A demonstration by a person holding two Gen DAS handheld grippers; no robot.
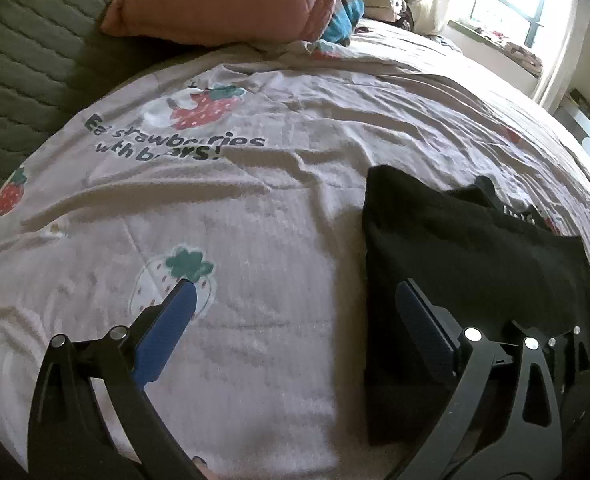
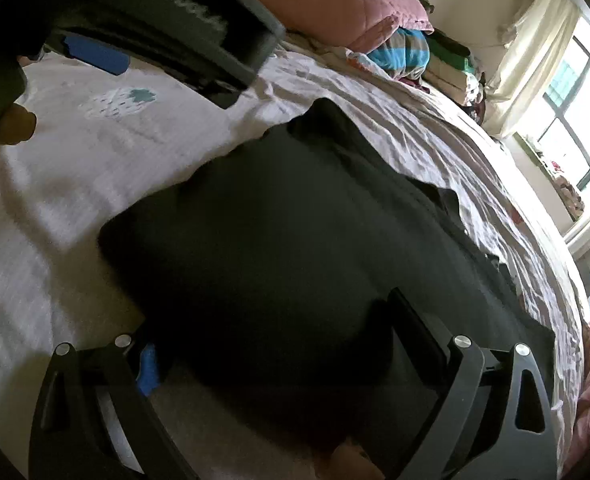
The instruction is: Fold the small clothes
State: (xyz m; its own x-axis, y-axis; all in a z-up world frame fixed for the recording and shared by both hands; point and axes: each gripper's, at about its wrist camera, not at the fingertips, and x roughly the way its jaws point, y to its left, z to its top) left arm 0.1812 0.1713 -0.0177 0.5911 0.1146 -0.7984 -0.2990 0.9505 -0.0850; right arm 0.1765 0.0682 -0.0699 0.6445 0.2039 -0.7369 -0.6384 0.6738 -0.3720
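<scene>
Black, soft folded cloth garment [image 1: 475, 264] lay flat on the pink strawberry-print bedsheet [image 1: 255, 220], well away from the bed's pillow end, where a quilted pink pillow [image 1: 223, 0] sat. The left gripper [image 1: 295, 292] hovered with fingers wide apart, holding nothing. The right gripper [image 2: 271, 332] stood spread over the garment's near edge, its fingers apart.

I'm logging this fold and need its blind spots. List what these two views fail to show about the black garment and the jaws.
- Left wrist view: the black garment has its near right part hidden behind the left gripper.
- Right wrist view: the garment's near edge lies in deep shadow between the jaws of the right gripper; whether they touch the cloth is unclear.
- Both views: garment type and fold layers unreadable, too dark.
</scene>
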